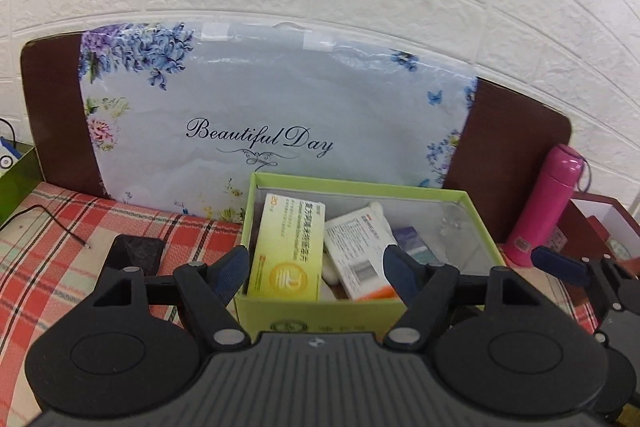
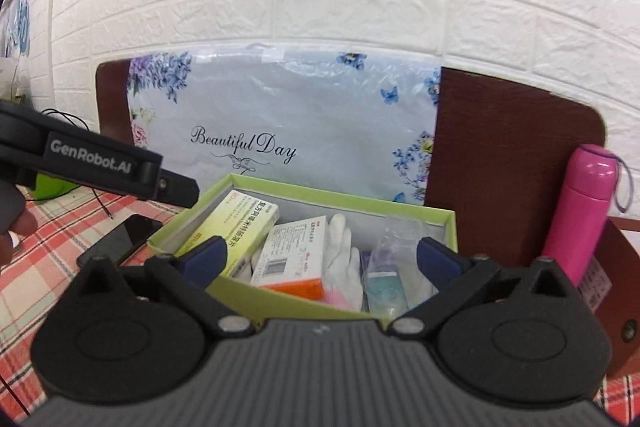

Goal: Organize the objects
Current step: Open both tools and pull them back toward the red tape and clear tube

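Observation:
An open light-green box [image 1: 360,183] stands on the plaid bed cover. It holds a yellow medicine carton [image 1: 286,255], a white-and-orange carton [image 1: 360,255], a white glove [image 2: 344,251], a small blue-teal pack [image 2: 384,283] and a clear plastic piece [image 2: 400,231]. My left gripper [image 1: 316,271] hovers open just before the box's front wall, its pads touching nothing. My right gripper [image 2: 320,259] is open wide near the same front edge, empty. The left gripper's black body [image 2: 100,163] reaches in from the left in the right wrist view.
A black phone [image 1: 136,255] lies left of the box. A pink flask [image 2: 580,211] stands to the right beside a dark red box [image 2: 616,267]. A floral "Beautiful Day" bag [image 1: 260,107] leans on the brown headboard [image 2: 500,147]. A person's hand [image 2: 16,227] shows at far left.

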Motion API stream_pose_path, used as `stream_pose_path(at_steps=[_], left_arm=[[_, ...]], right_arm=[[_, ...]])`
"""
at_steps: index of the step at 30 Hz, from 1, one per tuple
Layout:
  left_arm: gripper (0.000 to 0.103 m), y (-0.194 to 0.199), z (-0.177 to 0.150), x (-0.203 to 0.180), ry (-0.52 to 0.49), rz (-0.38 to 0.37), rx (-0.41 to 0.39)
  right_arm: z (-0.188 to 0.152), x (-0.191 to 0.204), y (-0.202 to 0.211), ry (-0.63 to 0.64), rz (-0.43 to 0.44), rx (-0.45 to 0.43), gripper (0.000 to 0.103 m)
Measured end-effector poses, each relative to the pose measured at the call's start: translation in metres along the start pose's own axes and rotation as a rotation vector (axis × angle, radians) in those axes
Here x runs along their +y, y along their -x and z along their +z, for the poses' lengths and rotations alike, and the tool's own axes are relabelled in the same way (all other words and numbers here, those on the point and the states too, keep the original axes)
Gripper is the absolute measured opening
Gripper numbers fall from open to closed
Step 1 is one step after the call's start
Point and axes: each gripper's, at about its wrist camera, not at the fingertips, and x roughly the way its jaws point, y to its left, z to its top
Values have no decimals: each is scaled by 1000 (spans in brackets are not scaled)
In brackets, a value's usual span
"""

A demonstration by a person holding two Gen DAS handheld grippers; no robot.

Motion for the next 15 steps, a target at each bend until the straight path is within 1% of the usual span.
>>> stream_pose_path(at_steps=[5,8,11,15], left_arm=[[77,28,-34,-4,23,-30,17],[77,38,-58,-4,27,-30,36],[77,41,-82,0,59,-44,79],[77,41,-114,9,95,-40,139]], right_arm=[[-22,6,39,-4,1,1,103],[-37,10,57,-10,7,10,103],[-56,12,71,-21,16,20,103],[-80,13,75,-56,17,74,103]])
